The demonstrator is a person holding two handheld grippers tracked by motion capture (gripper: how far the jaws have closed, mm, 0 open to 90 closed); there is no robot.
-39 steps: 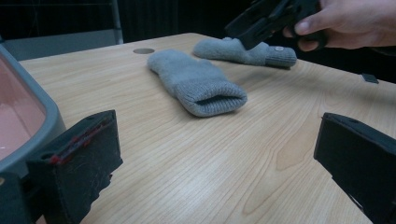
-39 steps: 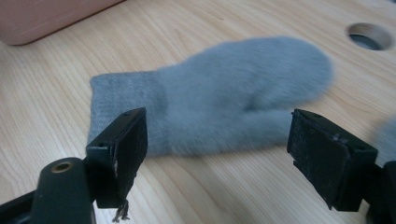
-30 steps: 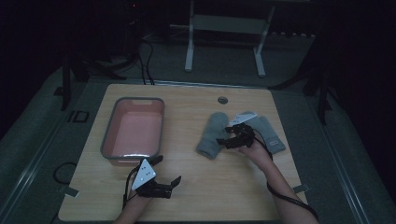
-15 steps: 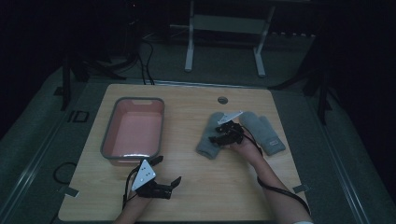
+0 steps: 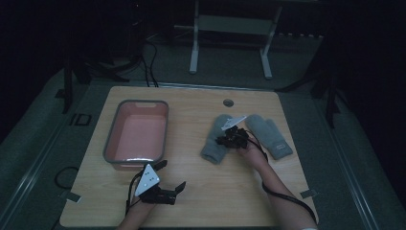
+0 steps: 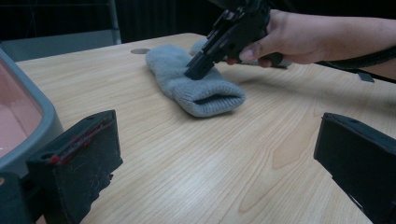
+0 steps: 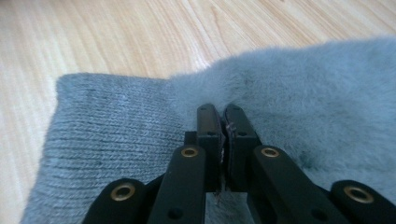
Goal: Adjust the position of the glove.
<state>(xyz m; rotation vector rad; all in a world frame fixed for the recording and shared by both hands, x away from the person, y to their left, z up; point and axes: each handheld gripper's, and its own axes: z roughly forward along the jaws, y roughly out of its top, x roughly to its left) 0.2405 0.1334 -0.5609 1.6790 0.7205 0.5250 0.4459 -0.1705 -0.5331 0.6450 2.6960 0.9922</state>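
Note:
Two grey mittens lie on the wooden table. The left mitten [image 5: 214, 147] [image 6: 205, 95] [image 7: 303, 84] has a ribbed cuff toward me, and the right mitten [image 5: 272, 134] lies beside it. My right gripper [image 5: 225, 141] [image 6: 193, 73] [image 7: 223, 115] points down onto the left mitten near where cuff meets fleece. Its jaws have just been closing and now stand shut, pinching a fold of the mitten's fabric. My left gripper [image 5: 171, 176] [image 6: 212, 154] rests low near the table's front edge, open, with bare wood between its jaws.
A pink tub with a grey rim [image 5: 136, 103] [image 6: 32, 116] stands on the left of the table [image 5: 191, 110], close to my left gripper. A round cable hole [image 5: 228, 102] sits near the far edge. A metal stand is on the floor beyond.
My right gripper has moved left and down from between the mittens onto the left mitten, and its jaws have closed on the fabric. The left gripper has stayed put.

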